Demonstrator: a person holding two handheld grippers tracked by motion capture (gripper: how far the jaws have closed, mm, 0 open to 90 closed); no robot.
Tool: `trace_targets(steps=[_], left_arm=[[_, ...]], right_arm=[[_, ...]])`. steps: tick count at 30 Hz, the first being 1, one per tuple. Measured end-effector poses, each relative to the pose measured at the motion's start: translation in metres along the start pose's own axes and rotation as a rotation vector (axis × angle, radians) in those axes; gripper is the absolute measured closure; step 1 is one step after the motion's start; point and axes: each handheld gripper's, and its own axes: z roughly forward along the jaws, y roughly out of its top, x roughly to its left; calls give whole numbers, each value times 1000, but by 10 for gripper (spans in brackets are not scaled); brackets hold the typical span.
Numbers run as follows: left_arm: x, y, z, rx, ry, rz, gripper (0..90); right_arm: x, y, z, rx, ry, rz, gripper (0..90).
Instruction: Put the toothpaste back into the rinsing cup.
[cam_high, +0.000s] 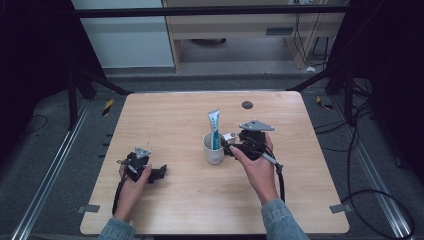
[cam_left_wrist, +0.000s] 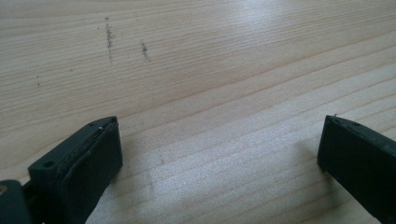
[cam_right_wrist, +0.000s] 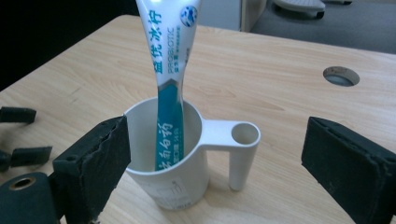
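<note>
Fingers, right gripper (cam_right_wrist: 212, 163): I see them spread wide, gripping nothing.
Fingers, left gripper (cam_left_wrist: 219, 158): apart, bare table (cam_left_wrist: 210, 70) between them.
Cup (cam_right_wrist: 180, 154): frame centre, white, handle right.
Tube (cam_right_wrist: 169, 70): upright in cup, leaning on rim.

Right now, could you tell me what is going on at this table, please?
A person sits at a wooden table with a hand-held gripper in each hand. A toothpaste tube stands tilted in a white cup near the table's middle. The right hand-held gripper is at the cup, its jaws wide open and pressing on nothing, the cup's handle between them. The left hand-held gripper sits low over bare wood, open, holding nothing.
</note>
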Motion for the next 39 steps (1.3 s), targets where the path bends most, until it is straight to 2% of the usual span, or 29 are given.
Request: trace_targets(steps=[3, 7, 17, 23, 30, 39], left_arm=[[0, 0, 0, 2, 0, 2, 0], [0, 0, 0, 2, 0, 3, 0], [0, 0, 0, 3, 0, 3, 0], [0, 0, 0, 3, 0, 2, 0], [0, 0, 0, 3, 0, 2, 0], [0, 0, 0, 2, 0, 2, 0]], right_arm=[[-6, -2, -4, 30, 14, -8, 76], [-15, -4, -10, 31, 16, -18, 70], [-36, -9, -25, 32, -17, -16, 63], [-47, -15, -32, 54, -38, -9, 67], [-59, -21, -41, 59, -75, -21, 77], [-75, -27, -54, 55, -108, -9, 79]])
